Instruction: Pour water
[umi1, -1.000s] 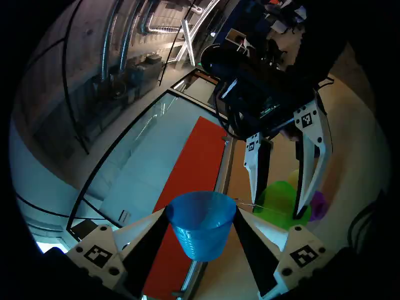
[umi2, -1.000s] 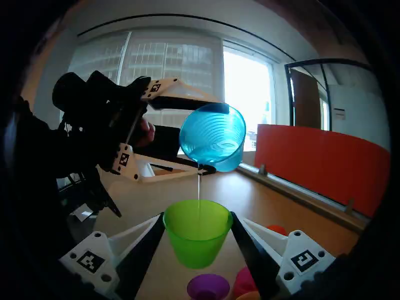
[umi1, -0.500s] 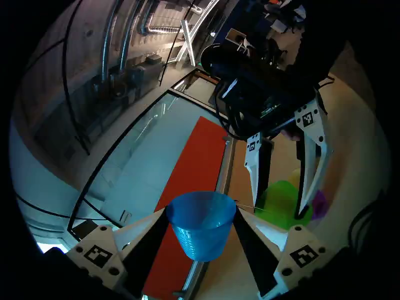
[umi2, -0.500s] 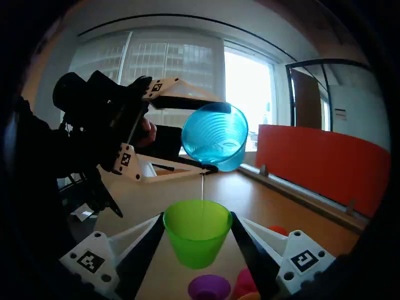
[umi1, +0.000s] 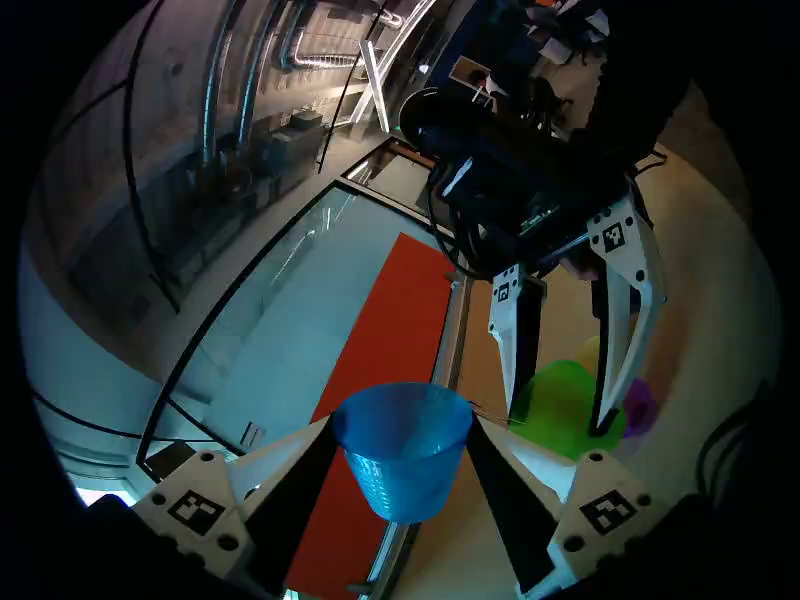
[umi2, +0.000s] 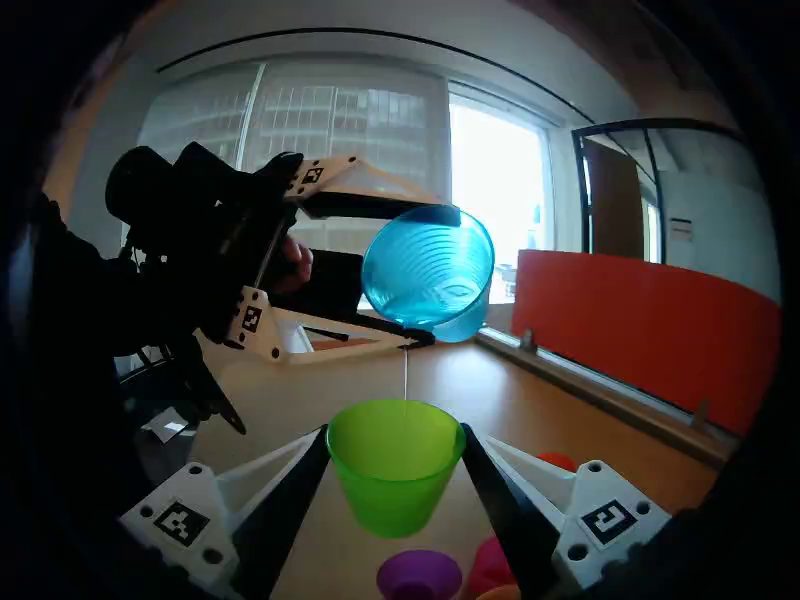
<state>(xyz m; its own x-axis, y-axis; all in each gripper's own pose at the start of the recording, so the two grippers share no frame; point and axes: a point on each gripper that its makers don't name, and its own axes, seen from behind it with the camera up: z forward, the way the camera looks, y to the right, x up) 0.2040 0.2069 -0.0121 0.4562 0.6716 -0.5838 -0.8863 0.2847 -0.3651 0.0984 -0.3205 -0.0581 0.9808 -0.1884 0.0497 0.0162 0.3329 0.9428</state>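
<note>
As the left gripper (umi1: 403, 440) fingers clamp the tilted blue cup (umi2: 428, 272) and the right gripper (umi2: 395, 440) fingers the green cup (umi2: 394, 478), the water trickle (umi2: 404, 375) has thinned.

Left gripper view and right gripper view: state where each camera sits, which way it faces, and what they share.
Left gripper view: rides the left gripper, tilted, facing past its clamped blue cup toward the right gripper; own fingers show.
Right gripper view: rides the right gripper, level, facing over its green cup toward windows; a hand shows on the left gripper.
Shared: both cups, both grippers, orange panel.
</note>
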